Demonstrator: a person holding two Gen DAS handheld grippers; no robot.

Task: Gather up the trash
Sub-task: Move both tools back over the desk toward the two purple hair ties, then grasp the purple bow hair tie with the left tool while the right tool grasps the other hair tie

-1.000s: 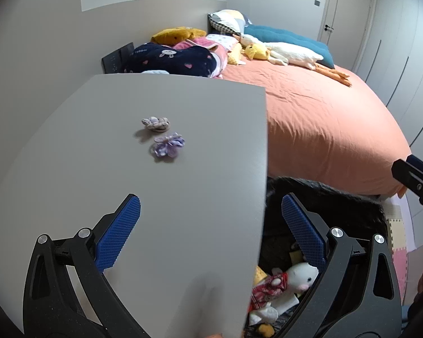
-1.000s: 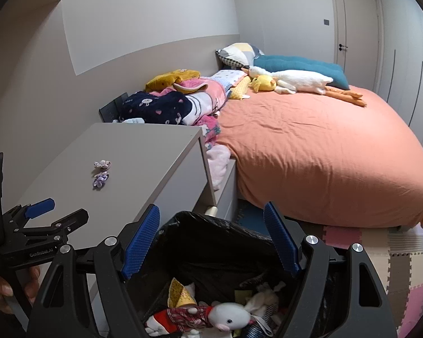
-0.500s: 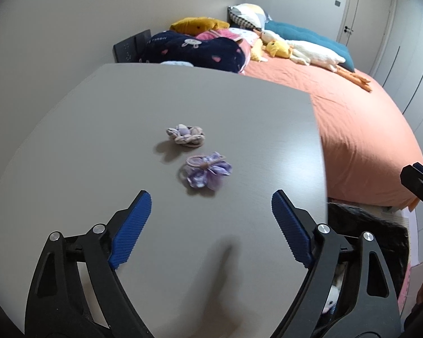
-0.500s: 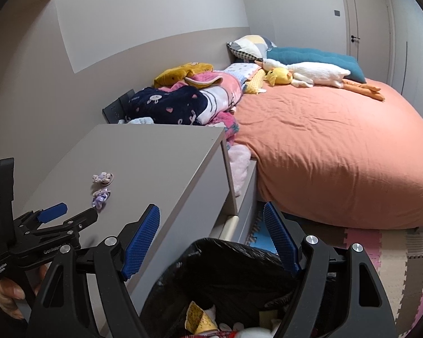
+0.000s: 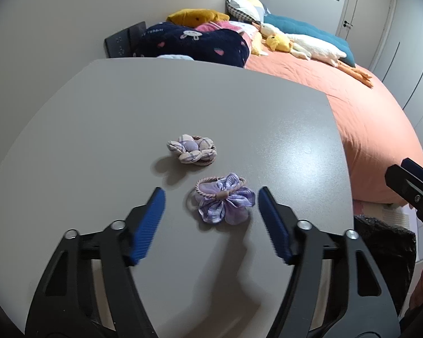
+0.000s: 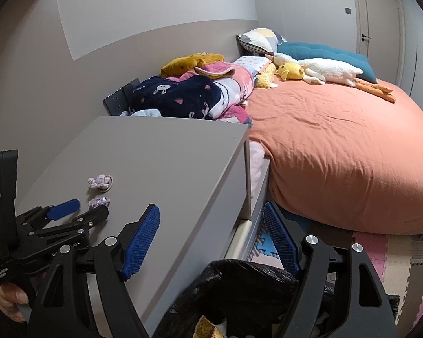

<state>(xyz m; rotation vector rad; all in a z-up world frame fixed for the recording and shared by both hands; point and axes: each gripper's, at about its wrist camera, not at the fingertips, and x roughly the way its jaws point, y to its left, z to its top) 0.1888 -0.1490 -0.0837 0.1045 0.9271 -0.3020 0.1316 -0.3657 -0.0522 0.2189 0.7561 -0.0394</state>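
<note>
Petal-shaped fabric hair tie [image 5: 224, 201], matte tabletop [image 5: 127, 118]

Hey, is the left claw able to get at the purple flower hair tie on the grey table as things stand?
Probably yes. The left claw has just been closing but is open, with the purple flower hair tie lying between its tips, untouched. Nothing lies in the way; the plaid hair tie sits farther back on the grey table.

Right gripper [image 6: 211, 232] hangs with jaws apart over the black trash bag [image 6: 239, 290], nothing between them. Left gripper [image 6: 79, 209] reaches across the grey cabinet top [image 6: 160, 163] beside 2 flower hair ties [image 6: 100, 182].
</note>
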